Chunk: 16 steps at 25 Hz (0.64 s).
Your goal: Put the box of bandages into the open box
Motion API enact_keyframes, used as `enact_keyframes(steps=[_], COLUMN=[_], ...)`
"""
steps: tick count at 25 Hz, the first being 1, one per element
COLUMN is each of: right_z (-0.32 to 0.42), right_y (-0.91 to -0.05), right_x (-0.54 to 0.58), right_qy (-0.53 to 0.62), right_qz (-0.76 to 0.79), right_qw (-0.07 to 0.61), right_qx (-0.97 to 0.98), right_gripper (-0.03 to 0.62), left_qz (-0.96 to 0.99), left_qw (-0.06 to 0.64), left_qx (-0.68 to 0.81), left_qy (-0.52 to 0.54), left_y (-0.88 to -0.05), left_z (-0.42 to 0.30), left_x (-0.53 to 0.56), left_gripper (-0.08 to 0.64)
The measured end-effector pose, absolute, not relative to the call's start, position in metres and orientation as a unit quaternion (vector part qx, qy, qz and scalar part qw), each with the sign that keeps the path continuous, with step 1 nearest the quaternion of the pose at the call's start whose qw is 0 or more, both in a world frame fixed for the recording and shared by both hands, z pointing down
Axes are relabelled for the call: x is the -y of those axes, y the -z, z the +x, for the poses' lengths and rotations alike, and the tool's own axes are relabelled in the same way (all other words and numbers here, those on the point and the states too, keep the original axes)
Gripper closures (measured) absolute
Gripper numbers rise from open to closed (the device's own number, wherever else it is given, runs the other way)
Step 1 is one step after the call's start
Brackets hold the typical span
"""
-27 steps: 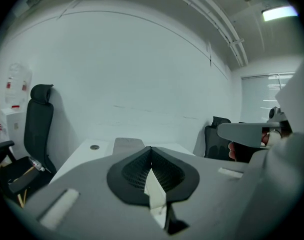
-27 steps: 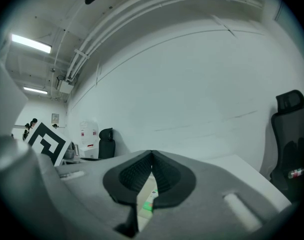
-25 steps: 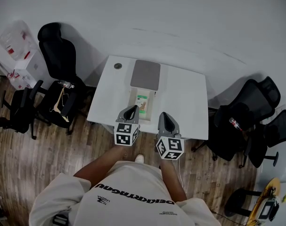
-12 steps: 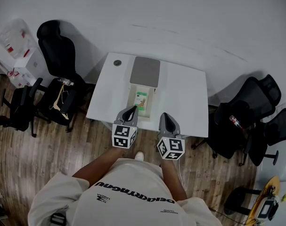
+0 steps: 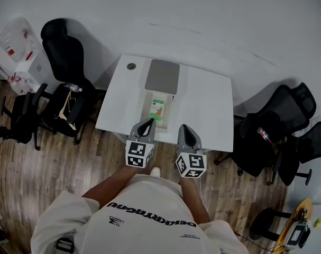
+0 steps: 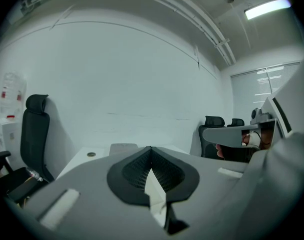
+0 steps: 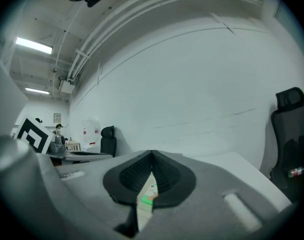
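The box of bandages (image 5: 158, 110) already lies inside the open box (image 5: 148, 102) — task apparently done. The left gripper (image 5: 148, 123) and right gripper (image 5: 182, 128) hover just before it — jaws closed, empty.

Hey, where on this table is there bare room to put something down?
The widest bare patch is the right half of the table, between the open box and the right edge. A narrower strip lies left of the box, with a small round cap at its far end. The near edge is crowded: left gripper and right gripper hover before the box.
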State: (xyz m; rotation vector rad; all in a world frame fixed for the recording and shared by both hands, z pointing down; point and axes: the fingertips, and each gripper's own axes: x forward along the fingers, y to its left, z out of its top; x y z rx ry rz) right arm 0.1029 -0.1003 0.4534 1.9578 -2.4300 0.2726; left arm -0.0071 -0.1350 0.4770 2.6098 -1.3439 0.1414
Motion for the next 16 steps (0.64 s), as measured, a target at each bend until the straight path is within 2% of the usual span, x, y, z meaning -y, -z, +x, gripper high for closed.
enact_keyframes(steps=[16], right_z=[0.117], right_y=[-0.466], right_x=[0.102], right_qy=[-0.089], right_qz=[0.628], right_qw=[0.009], right_qx=[0.773], right_gripper=[0.594], left_qz=[0.881], left_qw=[0.092], left_qx=[0.463], left_qy=[-0.04], left_y=[-0.478], left_z=[-0.002], left_x=[0.133], left_gripper=[0.563])
